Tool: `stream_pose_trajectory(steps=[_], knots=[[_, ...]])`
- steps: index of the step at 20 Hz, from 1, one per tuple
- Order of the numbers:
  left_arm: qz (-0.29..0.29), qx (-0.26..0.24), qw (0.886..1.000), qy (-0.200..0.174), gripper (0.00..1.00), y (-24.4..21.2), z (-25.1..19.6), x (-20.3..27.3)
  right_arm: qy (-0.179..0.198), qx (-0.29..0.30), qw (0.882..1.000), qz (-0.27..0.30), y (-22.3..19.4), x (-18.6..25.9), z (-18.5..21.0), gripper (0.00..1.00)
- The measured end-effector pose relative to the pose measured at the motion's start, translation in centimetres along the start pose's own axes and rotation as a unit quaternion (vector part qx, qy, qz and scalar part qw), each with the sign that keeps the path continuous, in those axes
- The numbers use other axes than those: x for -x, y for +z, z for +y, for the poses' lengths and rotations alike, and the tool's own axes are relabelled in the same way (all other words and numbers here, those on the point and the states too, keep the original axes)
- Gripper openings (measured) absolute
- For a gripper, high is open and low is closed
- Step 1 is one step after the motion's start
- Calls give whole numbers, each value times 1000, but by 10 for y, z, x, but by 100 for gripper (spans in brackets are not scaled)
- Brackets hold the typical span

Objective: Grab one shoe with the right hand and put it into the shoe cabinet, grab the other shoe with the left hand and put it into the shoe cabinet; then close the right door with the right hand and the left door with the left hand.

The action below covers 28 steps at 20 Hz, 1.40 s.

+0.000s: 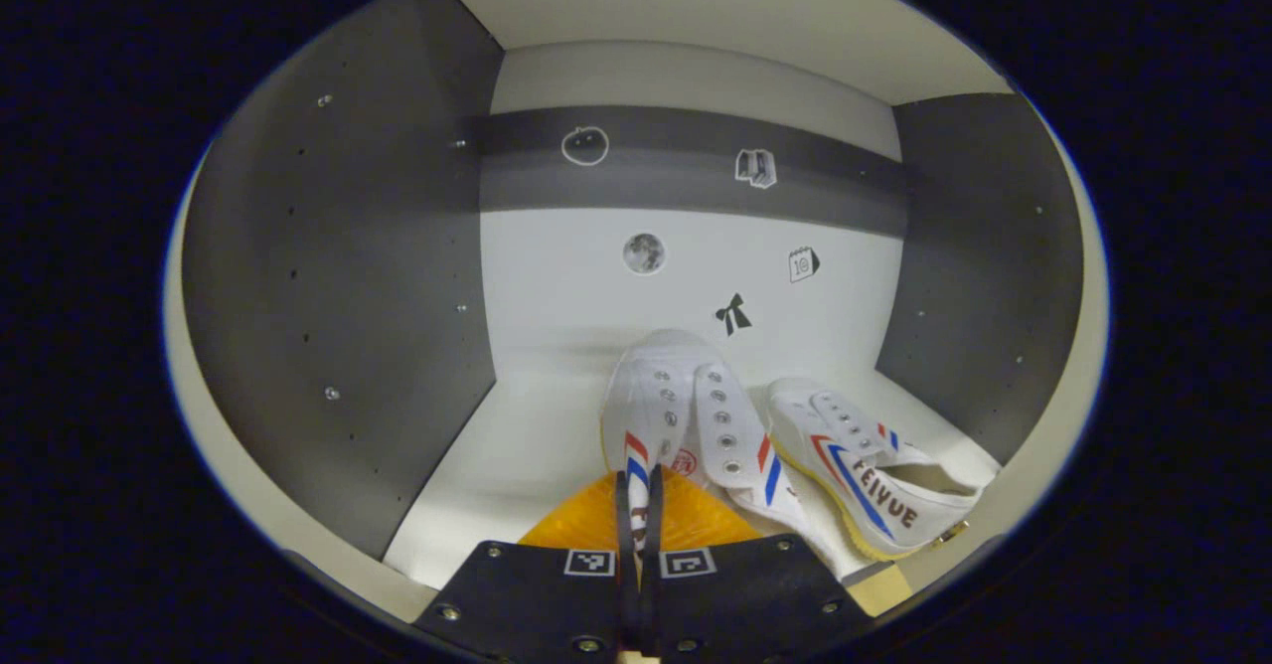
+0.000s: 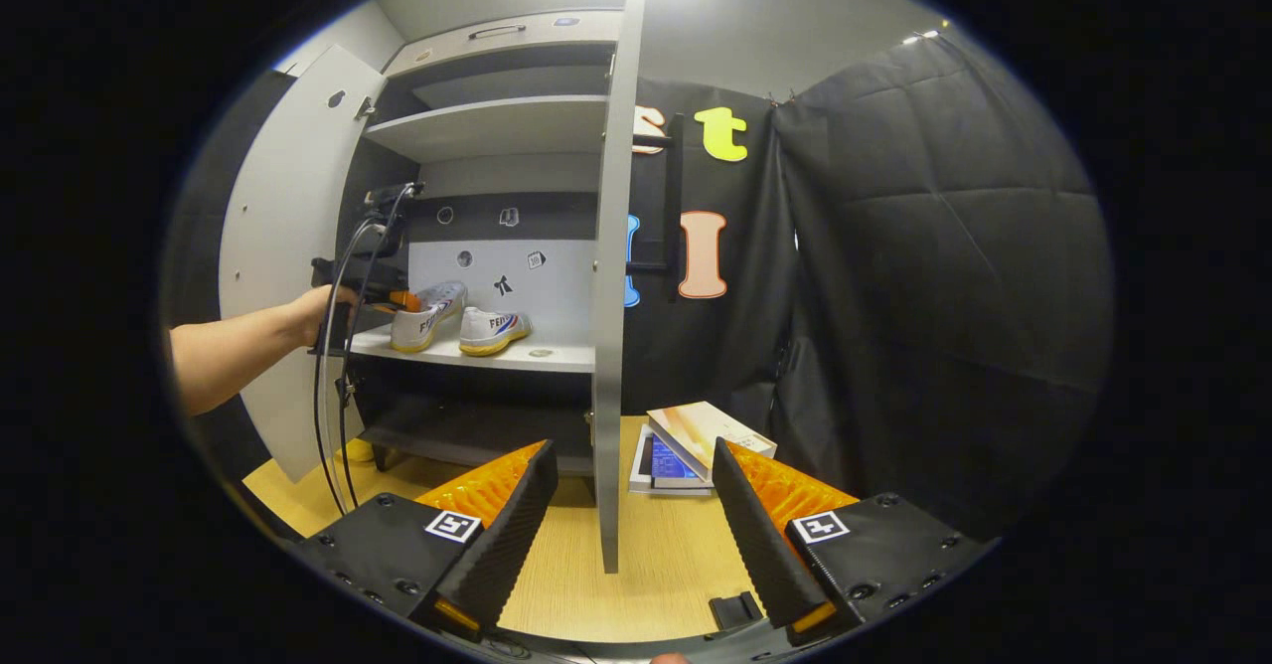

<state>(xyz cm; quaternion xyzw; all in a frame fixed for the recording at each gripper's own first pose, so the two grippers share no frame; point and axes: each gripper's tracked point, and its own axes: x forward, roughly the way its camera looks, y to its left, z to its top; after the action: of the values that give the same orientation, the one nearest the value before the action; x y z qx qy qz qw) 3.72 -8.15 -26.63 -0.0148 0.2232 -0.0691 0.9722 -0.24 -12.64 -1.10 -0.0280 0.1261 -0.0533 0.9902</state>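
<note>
Two white canvas shoes with red and blue stripes are inside the shoe cabinet (image 2: 497, 127), on its white middle shelf (image 1: 517, 445). My left gripper (image 1: 639, 493) is shut on the heel rim of one shoe (image 1: 671, 411), toe pointing at the back wall. The other shoe (image 1: 865, 465) lies just to its right, apart from the fingers. In the right gripper view a hand holds the left gripper (image 2: 373, 281) at the shelf, with the held shoe (image 2: 427, 318) and the other shoe (image 2: 494, 331) side by side. My right gripper (image 2: 626, 535) hangs open over the table, holding nothing.
Both cabinet doors stand open: the left door (image 2: 288, 247) swung wide, the right door (image 2: 611, 296) edge-on just ahead of my right gripper. A stack of flat boxes (image 2: 696, 435) lies on the wooden table (image 2: 656, 555). A cable (image 2: 333, 396) hangs from the left gripper.
</note>
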Motion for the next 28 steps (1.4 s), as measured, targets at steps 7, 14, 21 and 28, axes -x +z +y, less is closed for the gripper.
stream_pose_trajectory(steps=[7,14,21,28], knots=[[-74,7,997,20,36,35,-4,29,30,-1,999,-19,23,-13,1,98],[-183,-49,982,12,100,70,-34,153,60,-19,996,-58,57,-14,-2,97],[-224,-29,974,4,100,62,-34,279,63,-36,994,-81,96,-12,-30,97],[-203,-32,979,14,98,5,-26,351,42,-71,991,-107,128,-20,-74,97]])
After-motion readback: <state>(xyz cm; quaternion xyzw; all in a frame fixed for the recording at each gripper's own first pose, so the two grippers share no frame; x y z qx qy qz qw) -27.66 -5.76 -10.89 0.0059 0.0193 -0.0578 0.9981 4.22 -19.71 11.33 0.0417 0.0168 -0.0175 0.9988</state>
